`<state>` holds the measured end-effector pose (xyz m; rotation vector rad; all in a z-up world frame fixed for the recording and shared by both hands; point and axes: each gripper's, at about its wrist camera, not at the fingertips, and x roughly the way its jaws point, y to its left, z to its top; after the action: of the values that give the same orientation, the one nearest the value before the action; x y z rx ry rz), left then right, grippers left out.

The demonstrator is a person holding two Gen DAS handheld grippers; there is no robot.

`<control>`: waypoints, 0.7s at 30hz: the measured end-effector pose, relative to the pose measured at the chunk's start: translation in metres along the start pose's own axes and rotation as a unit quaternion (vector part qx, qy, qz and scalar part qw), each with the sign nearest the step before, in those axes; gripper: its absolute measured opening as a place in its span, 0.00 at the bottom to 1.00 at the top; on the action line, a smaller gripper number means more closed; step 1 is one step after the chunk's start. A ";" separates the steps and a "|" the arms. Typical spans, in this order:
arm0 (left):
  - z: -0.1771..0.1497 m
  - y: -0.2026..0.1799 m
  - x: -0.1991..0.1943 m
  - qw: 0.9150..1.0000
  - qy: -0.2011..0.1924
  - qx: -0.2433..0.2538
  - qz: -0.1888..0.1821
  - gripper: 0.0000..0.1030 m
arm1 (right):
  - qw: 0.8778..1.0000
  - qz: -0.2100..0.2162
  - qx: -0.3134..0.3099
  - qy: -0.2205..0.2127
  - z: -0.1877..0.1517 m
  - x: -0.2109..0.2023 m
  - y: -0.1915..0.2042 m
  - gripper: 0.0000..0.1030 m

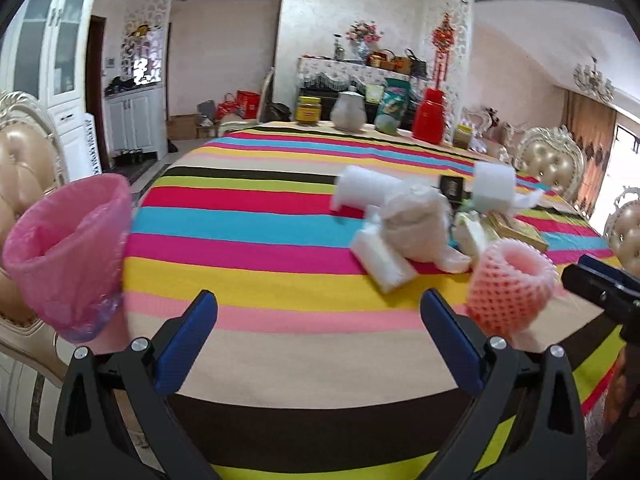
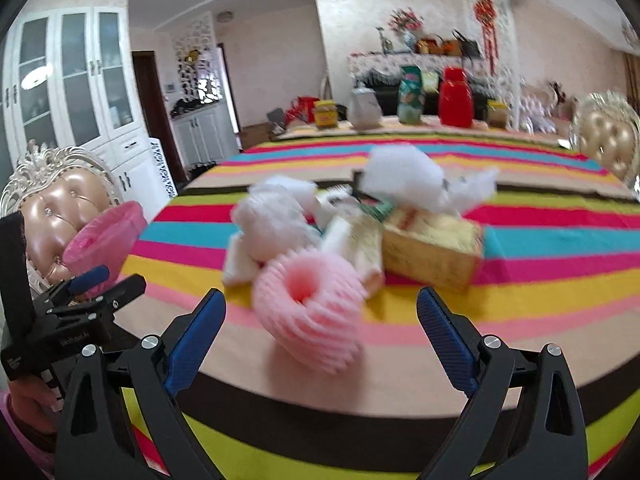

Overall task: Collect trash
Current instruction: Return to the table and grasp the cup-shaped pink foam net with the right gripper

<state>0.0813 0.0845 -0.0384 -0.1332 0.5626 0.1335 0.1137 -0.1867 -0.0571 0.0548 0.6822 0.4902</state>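
Blue-padded fingers [image 1: 188,344] of the left claw [image 1: 320,344] fill the foreground of the left wrist view, spread wide with nothing between them, only striped cloth on the bench [image 1: 248,216] below. Off to the left, the bin [image 1: 68,252] with its pink liner sits at the bench edge, in front of a padded chair. To the right, a pink foam net [image 1: 510,286] lies nearest, and behind it a heap of white foam blocks [image 1: 384,258] and a crumpled plastic bag [image 1: 416,216].

Over to the right wrist view: the right claw [image 2: 320,336] is also gaping wide and empty, with the pink foam net [image 2: 310,308] lying on the bench just ahead, roughly centred between the fingers. It looks feather-light, soft and springy, so a pinch across its ribbed wall should hold, though it will likely squash. Behind it sit a yellow box [image 2: 434,250] and more white foam, blurred.
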 end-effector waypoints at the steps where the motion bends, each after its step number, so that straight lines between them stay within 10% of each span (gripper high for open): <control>1: 0.000 -0.003 0.002 1.000 0.002 0.002 -0.002 0.96 | 1.000 -0.002 0.005 0.004 -0.003 0.000 -0.005 0.88; 21: 0.017 0.006 0.036 0.999 0.045 -0.026 -0.012 0.95 | 0.996 -0.008 -0.034 0.080 -0.003 0.048 0.007 0.84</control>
<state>0.1190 0.0963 -0.0441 -0.1980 0.6474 0.1199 0.1410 -0.1593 -0.0867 -0.0547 0.8219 0.5058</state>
